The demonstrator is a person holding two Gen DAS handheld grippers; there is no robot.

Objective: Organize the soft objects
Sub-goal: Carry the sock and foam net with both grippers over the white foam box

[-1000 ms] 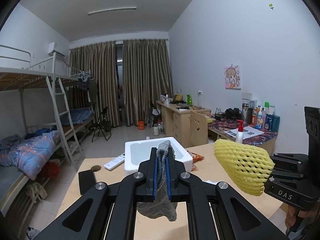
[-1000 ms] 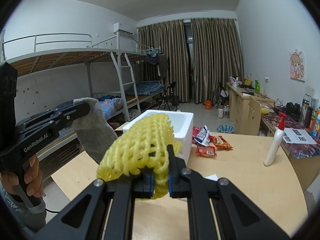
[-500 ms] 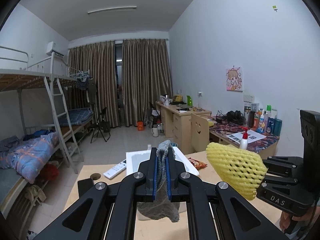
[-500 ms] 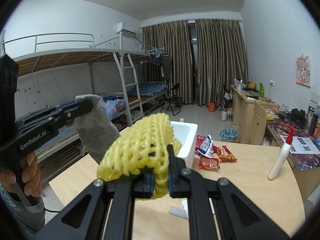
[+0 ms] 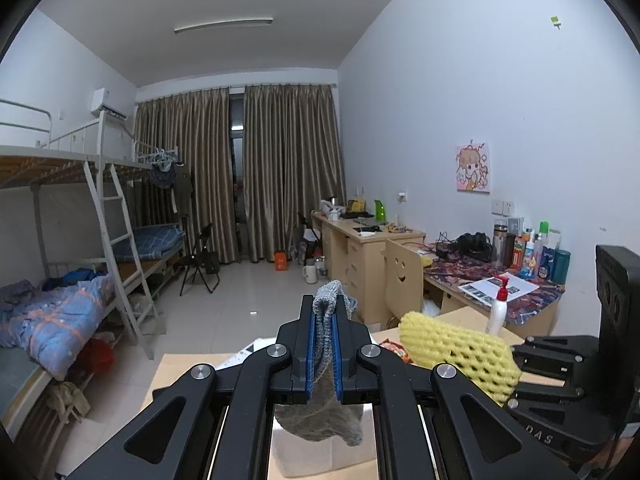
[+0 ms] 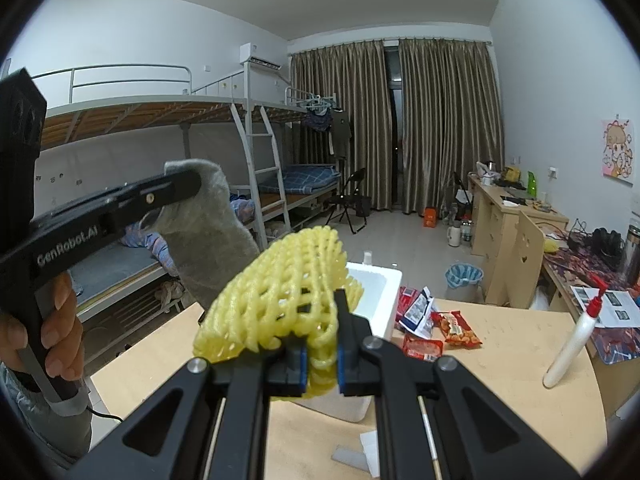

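My left gripper is shut on a grey sock, which hangs limp below the blue pads. From the right wrist view the same sock dangles from the left gripper at upper left, held by a hand. My right gripper is shut on a yellow foam net sleeve, seen again as the yellow net at the right of the left wrist view. Both are held in the air above a white foam box on the wooden table. The box lies mostly hidden under the left gripper.
Snack packets lie right of the box, and a white squeeze bottle with a red cap stands near the table's right edge. Paper scraps lie near the front. Bunk beds stand at left, desks along the right wall.
Both grippers have risen with their loads and the view has tipped up. The box has sunk lower in both views and is now largely hidden under the left gripper.
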